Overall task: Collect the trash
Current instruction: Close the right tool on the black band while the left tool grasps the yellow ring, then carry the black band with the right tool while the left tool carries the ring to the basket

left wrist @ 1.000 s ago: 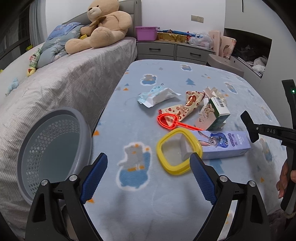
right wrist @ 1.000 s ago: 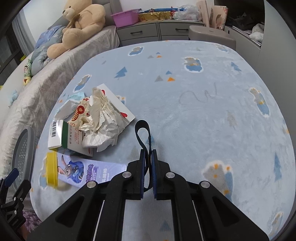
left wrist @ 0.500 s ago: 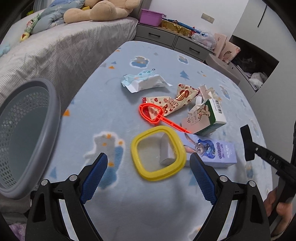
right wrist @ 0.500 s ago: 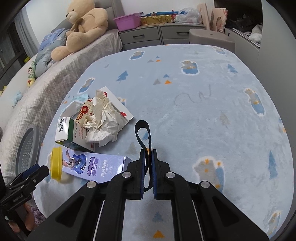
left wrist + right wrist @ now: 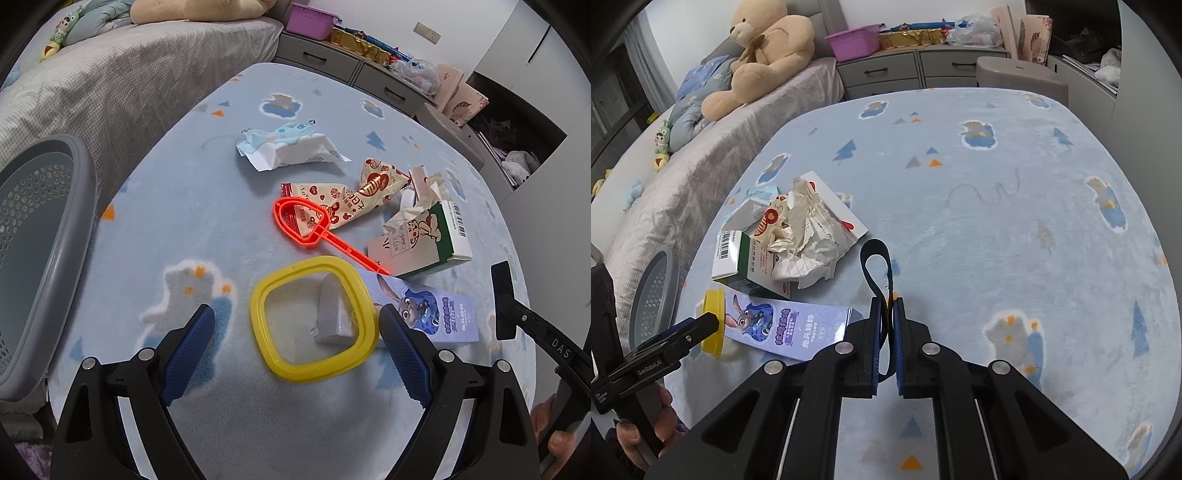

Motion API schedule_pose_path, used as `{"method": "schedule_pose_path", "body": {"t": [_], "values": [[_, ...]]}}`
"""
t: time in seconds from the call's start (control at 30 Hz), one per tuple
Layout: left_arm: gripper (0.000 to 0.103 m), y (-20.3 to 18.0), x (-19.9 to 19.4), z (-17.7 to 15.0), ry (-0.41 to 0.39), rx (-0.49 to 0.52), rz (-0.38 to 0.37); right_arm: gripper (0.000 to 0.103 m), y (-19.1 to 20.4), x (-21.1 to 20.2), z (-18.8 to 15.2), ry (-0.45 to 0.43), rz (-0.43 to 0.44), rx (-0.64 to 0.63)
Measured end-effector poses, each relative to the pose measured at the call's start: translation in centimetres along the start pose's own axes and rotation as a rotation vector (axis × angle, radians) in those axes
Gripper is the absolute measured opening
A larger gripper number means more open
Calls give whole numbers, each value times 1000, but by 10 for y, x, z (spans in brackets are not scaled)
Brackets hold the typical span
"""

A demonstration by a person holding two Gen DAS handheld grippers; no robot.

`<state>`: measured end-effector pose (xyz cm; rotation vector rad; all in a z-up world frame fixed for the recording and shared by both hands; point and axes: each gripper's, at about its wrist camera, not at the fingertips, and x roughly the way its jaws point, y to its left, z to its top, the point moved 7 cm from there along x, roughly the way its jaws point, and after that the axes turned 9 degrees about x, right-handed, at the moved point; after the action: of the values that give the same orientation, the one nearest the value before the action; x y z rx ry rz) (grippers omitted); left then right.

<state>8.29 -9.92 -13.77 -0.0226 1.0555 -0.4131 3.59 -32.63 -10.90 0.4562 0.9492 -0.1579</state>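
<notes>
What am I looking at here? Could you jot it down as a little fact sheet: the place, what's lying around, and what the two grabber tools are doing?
Place: light blue patterned blanket beside a grey bed
Trash pile: purple cartoon box with a yellow frame at its end, green-and-white carton, crumpled paper, snack wrapper, wipes pack
Other item: orange plastic wand
Bin: grey perforated basket, at the blanket's edge
Left gripper: fingers wide open, around the yellow frame
Right gripper: fingers shut on a dark strap

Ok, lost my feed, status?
Left gripper open over yellow ring. Right gripper shut on strap. Trash unpicked; nothing blocking.
</notes>
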Motion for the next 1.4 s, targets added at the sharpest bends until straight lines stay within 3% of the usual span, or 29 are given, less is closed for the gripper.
{"method": "schedule_pose_path", "body": {"t": [0.27, 0.33, 0.37, 0.73, 1.07, 1.4], "values": [[85, -1, 4, 3, -1, -4, -34, 7, 1, 1, -1, 1, -1, -3], [78, -3, 3, 3, -4, 4, -54, 7, 1, 1, -1, 1, 0, -3], [69, -6, 2, 3, -7, 8, -77, 7, 1, 1, -1, 2, 0, -4], [68, -5, -9, -1, -20, 31, -71, 7, 1, 1, -2, -2, -4, -9], [68, 16, -60, 6, -147, 95, 69, 7, 26, -21, -5, -36, 33, -48], [68, 68, -113, 9, -231, 129, 252, 7, 119, -38, -12, -59, 151, -171]]}}
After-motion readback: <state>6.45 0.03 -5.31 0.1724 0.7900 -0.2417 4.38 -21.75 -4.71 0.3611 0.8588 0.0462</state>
